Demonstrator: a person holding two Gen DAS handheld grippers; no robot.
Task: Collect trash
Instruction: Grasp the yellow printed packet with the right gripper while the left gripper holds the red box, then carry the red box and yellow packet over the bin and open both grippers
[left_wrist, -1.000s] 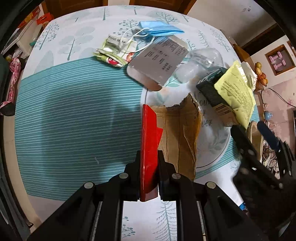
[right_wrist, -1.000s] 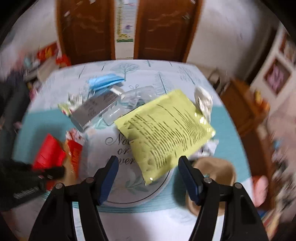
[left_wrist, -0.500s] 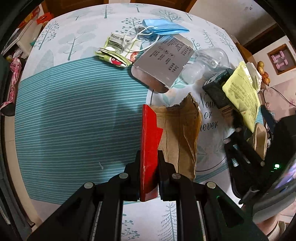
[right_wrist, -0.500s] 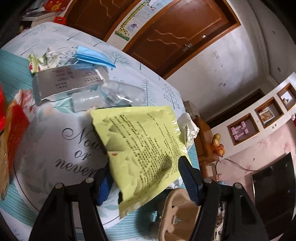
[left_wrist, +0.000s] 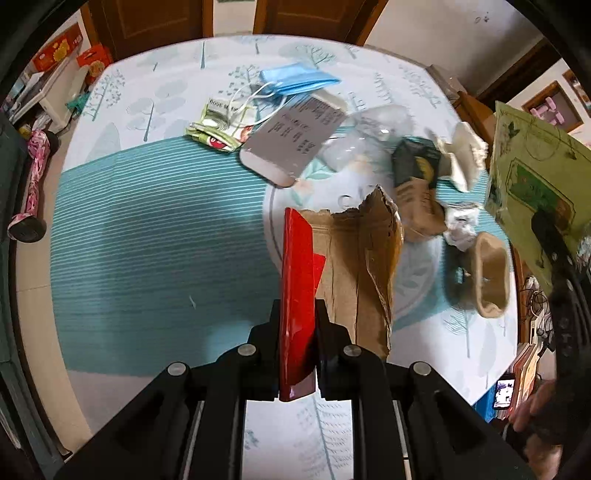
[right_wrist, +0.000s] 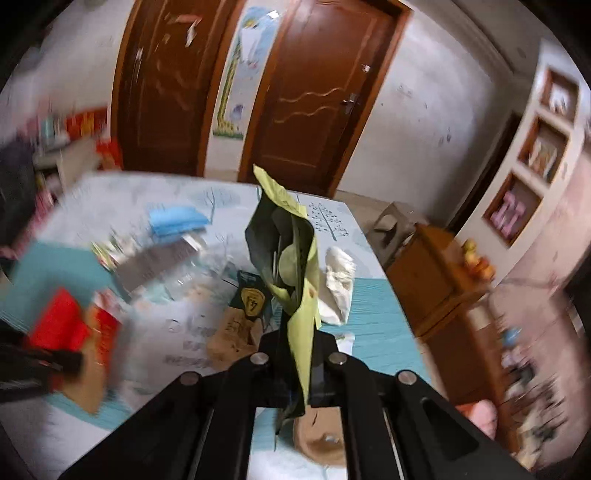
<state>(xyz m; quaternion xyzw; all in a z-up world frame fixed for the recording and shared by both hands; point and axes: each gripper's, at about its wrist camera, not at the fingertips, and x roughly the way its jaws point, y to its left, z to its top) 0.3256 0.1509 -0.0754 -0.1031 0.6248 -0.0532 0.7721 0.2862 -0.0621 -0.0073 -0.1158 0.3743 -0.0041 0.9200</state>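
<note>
My left gripper (left_wrist: 297, 328) is shut on a torn red and brown cardboard carton (left_wrist: 354, 266) and holds it above the table. My right gripper (right_wrist: 299, 343) is shut on a yellow-green packet (right_wrist: 295, 266) and holds it upright, lifted off the table. The packet also shows at the right edge of the left wrist view (left_wrist: 532, 181). More trash lies on the table: a blue face mask (left_wrist: 295, 79), a grey pouch (left_wrist: 295, 136), a clear plastic bottle (left_wrist: 365, 136), a dark box (left_wrist: 415, 166), crumpled white tissue (left_wrist: 463, 155) and a green wrapper (left_wrist: 218, 129).
The table has a teal and white tree-print cloth (left_wrist: 155, 236). A beige cup (left_wrist: 489, 273) lies near its right edge. Brown doors (right_wrist: 306, 92) stand behind the table. A wooden cabinet (right_wrist: 436, 280) stands to the right, and clutter lines the left wall.
My right gripper closed on the yellow-green packet, lifted it off the table and turned it edge-on. My left gripper kept hold of the carton and tilted up slightly.
</note>
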